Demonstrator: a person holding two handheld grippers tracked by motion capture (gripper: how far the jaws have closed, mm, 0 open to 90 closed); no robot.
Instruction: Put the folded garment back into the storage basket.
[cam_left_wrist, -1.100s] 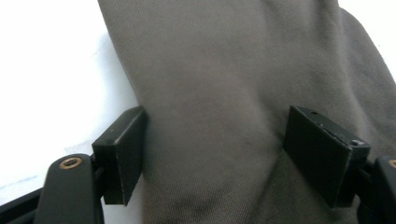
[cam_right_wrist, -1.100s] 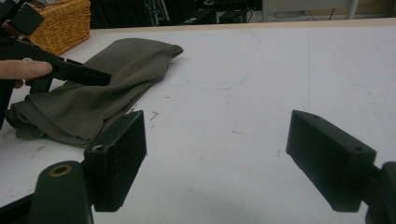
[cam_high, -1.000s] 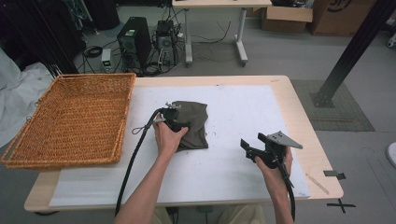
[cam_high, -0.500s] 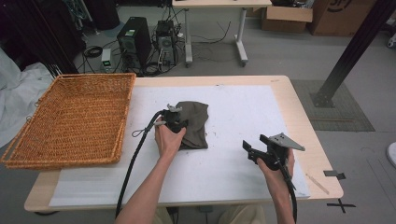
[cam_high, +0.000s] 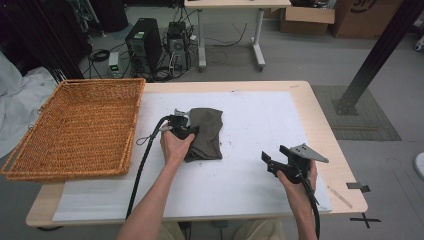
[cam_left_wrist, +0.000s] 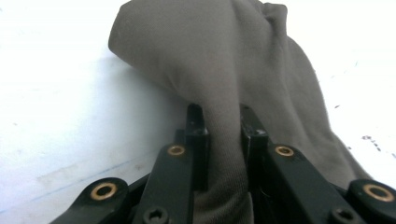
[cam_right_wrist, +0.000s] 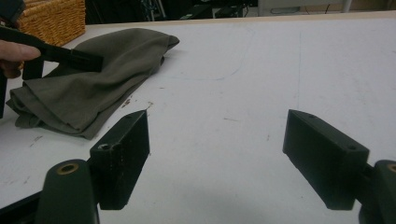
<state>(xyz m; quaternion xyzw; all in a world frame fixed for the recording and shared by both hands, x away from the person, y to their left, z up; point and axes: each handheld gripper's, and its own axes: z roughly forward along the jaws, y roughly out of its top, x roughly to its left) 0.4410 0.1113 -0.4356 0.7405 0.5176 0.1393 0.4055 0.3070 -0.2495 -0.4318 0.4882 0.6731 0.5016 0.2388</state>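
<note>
- The left gripper (cam_high: 186, 131) sits on the left edge of the olive-green cloth (cam_high: 207, 131), near the middle of the white-covered counter (cam_high: 260, 125). Its jaws have just been closing; a second ago they stood wide over the cloth, and now they are clamped on a raised fold of it.
- In the left gripper view the fold of the cloth (cam_left_wrist: 219, 93) rises between the two black jaws, pinched tight, with the rest of the fabric bunched up beyond them.
- The cloth lies folded and rumpled much where it lay a second ago, just right of the wicker basket (cam_high: 75, 130) but apart from it.
- The right gripper (cam_high: 272, 162) is held above the counter's right part, well apart from the cloth, in nearly the same place as before. Its jaws stand wide apart with nothing between them.
- In the right gripper view the cloth (cam_right_wrist: 93, 88) lies farther off to the left, with the left gripper (cam_right_wrist: 70, 58) reaching over it.
</note>
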